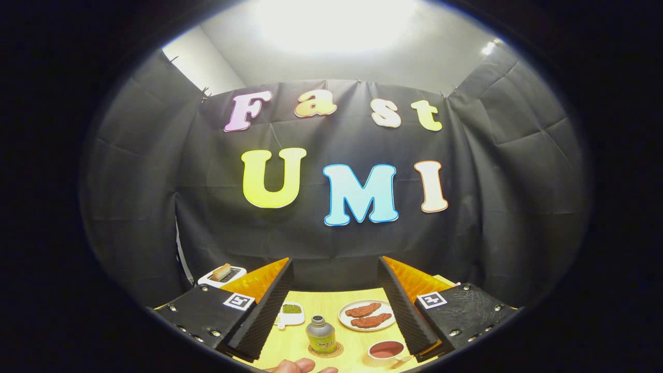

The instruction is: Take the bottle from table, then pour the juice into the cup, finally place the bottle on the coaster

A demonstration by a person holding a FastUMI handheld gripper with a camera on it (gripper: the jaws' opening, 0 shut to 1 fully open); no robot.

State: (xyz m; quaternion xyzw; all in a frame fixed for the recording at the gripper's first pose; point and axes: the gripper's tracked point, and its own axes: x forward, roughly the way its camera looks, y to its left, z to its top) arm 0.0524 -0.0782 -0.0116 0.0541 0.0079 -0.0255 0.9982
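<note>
Gripper (331, 305) held level above the table (357, 348), fingers spread wide w/ nothing between them. Count: 1 bottle (320, 335) on 1 coaster (326, 352), 1 cup (386, 352), 1 plate (366, 315) w/ 2 meat pcs, 1 small dish (291, 313), 1 toaster (222, 275). Bottle stands upright below and between my fingers, cup near its right; a hand (300, 367) shows just under the bottle.

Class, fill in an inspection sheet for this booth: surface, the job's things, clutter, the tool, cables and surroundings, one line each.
Surface: pale wooden table, lit from above.
Job's things: small bottle upright on a round coaster, between the tool's fingers; cup with reddish inside beside the right finger.
Clutter: plate with two brown meat pieces; white dish of green bits; toaster holding a slice, beyond the left finger; a person's hand near the bottle.
Tool: open, fingers wide, holding nothing.
Cables: nothing seen.
Surroundings: black cloth wall, white ceiling.
</note>
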